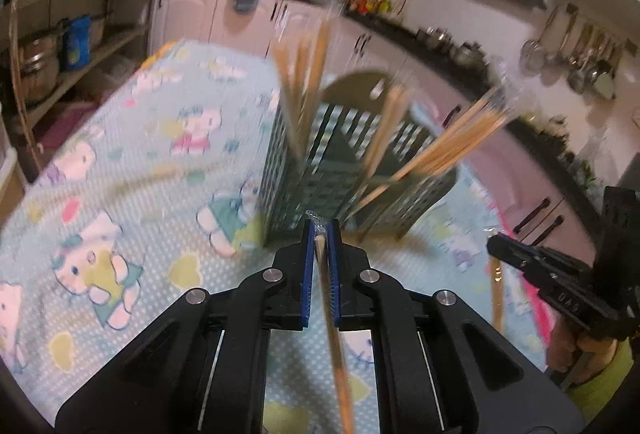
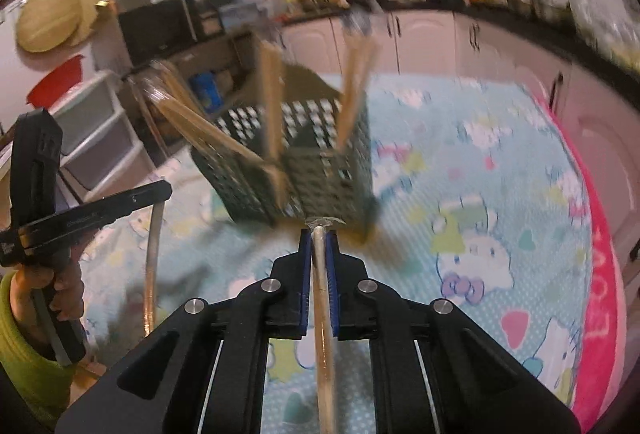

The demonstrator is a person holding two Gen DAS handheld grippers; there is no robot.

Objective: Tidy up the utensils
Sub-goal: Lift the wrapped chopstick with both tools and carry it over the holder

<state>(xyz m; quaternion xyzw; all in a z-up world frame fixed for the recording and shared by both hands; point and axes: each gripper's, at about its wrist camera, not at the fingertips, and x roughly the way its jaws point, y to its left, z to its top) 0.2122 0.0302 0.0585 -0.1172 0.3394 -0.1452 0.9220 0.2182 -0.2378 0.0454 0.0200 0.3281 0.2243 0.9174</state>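
Chopsticks, each pair in a clear wrapper: left tool (image 1: pixel 321 230) clamps one wrapped pair (image 1: pixel 334 314), right tool (image 2: pixel 319 234) clamps another (image 2: pixel 322 306), both trailing back under the jaws. Green perforated utensil caddy (image 1: pixel 320 170) stands just ahead on the cartoon-print worktop (image 1: pixel 120 154), already holding several pairs. Step: carry to caddy. Next move calls for tipping each pair upright over an open compartment before letting go.

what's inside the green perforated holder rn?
Bundles of wooden chopsticks stand in the green holder, some in clear wrap, leaning out over its rim. The walls hide their lower ends and the bottom, so anything else inside cannot be seen.
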